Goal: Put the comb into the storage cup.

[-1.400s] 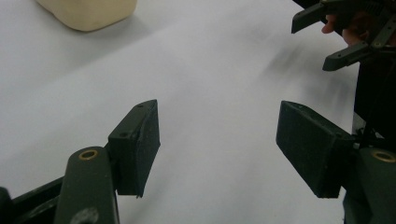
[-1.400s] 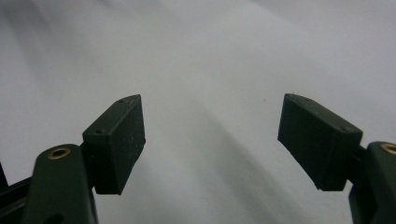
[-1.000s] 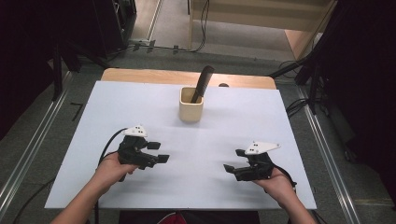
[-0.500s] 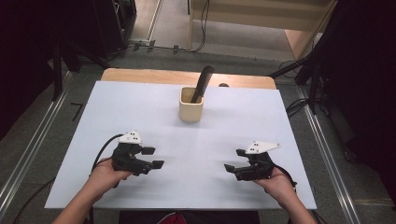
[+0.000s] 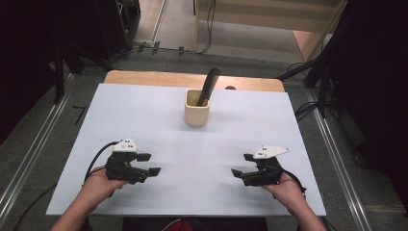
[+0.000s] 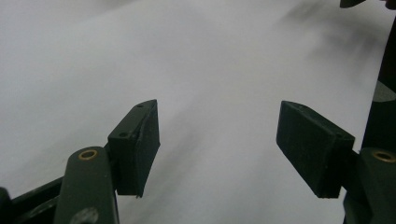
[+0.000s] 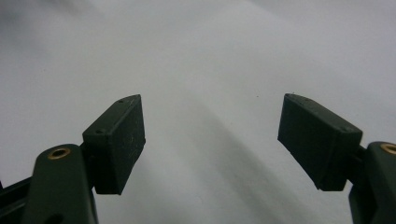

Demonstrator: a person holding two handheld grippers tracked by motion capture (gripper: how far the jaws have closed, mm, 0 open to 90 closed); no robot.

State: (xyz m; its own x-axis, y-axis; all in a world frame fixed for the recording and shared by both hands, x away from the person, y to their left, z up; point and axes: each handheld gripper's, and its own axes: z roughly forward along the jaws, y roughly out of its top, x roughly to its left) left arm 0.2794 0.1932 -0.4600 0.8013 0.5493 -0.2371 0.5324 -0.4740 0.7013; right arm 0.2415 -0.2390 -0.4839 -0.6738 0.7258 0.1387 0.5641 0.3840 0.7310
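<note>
1. Left gripper (image 5: pixel 149 164) near left on the white table (image 5: pixel 144 110), jaws wide, nothing between them
2. Right gripper (image 5: pixel 242 165) near right, jaws wide, holding nothing
3. Cup (image 5: pixel 197 109) with black comb (image 5: pixel 208 85) far centre, well apart from both

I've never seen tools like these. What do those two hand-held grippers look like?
Each gripper, left and right, is a black block with two flat, rectangular black pads. Brass-coloured rivets sit at the jaw joints. A pale three-cornered plate tops each, and a black cable trails behind.

No writing, label, brand, number or sign can be read on anything here; every surface looks plain or too blurred and small to read.
</note>
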